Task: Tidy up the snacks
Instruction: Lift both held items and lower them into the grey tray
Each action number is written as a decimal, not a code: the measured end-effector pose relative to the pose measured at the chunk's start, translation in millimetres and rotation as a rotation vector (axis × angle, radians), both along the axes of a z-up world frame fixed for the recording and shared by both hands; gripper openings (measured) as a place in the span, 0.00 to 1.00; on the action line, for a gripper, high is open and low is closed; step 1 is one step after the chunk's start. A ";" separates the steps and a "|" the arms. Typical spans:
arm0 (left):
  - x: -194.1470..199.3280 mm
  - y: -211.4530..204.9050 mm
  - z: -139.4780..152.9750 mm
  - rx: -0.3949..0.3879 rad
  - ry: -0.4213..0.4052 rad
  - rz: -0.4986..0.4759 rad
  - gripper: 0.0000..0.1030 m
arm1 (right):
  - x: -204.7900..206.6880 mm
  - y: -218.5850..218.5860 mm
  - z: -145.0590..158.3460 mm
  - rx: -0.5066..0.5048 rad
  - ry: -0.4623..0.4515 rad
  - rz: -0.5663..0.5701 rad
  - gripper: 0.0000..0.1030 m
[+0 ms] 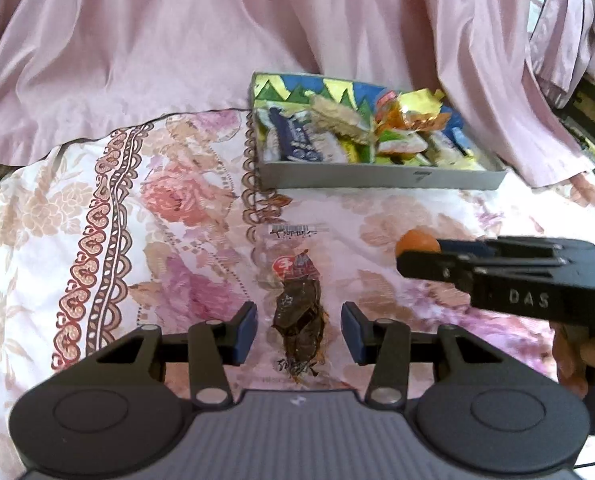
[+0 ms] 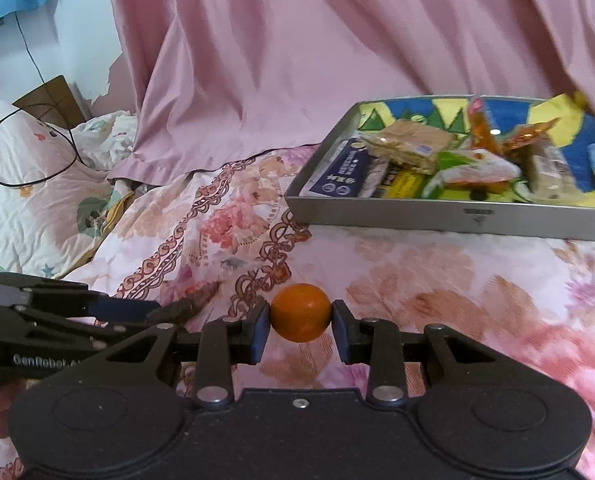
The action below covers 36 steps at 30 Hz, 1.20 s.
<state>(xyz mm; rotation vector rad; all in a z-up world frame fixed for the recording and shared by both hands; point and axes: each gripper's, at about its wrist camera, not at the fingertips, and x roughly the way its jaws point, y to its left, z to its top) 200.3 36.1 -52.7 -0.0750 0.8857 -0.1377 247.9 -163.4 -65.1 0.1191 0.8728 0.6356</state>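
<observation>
Two tongs busy: my right gripper (image 2: 301, 334) clamps a small round orange fruit (image 2: 301, 312); my left gripper (image 1: 298, 330), part-open, seems to pinch a clear packet of dark dried snack (image 1: 299, 320). Next, I judge, both go into the grey snack-filled tray (image 2: 449, 214).

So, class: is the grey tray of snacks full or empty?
Full: the shallow grey rectangular tray is heaped with wrapped snack packets, which cover most of its patterned floor.

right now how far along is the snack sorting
Mostly done, by the look of it: the tray already holds a pile of wrapped snacks. In hand: the right gripper is shut on an orange, off the floral bedspread. The left gripper has a clear packet of dark dried snack between its pads; whether they grip it I cannot tell. Left: getting both into the tray.
</observation>
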 end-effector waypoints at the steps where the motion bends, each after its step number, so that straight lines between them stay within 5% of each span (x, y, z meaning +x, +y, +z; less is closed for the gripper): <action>1: -2.8 -2.9 2.7 -0.004 -0.008 0.000 0.48 | -5.3 -4.5 4.1 0.001 -0.003 -0.009 0.34; 19: -21.7 -61.2 36.4 -0.092 -0.130 -0.071 0.49 | -64.5 -71.2 60.1 -0.010 -0.080 -0.162 0.34; 28: 16.6 -68.3 68.7 -0.086 -0.199 -0.122 0.49 | -35.3 -73.7 82.4 -0.005 -0.147 -0.177 0.34; 36: 94.1 -57.6 90.2 -0.088 -0.255 -0.152 0.49 | 31.1 -67.8 98.6 -0.017 -0.225 -0.193 0.35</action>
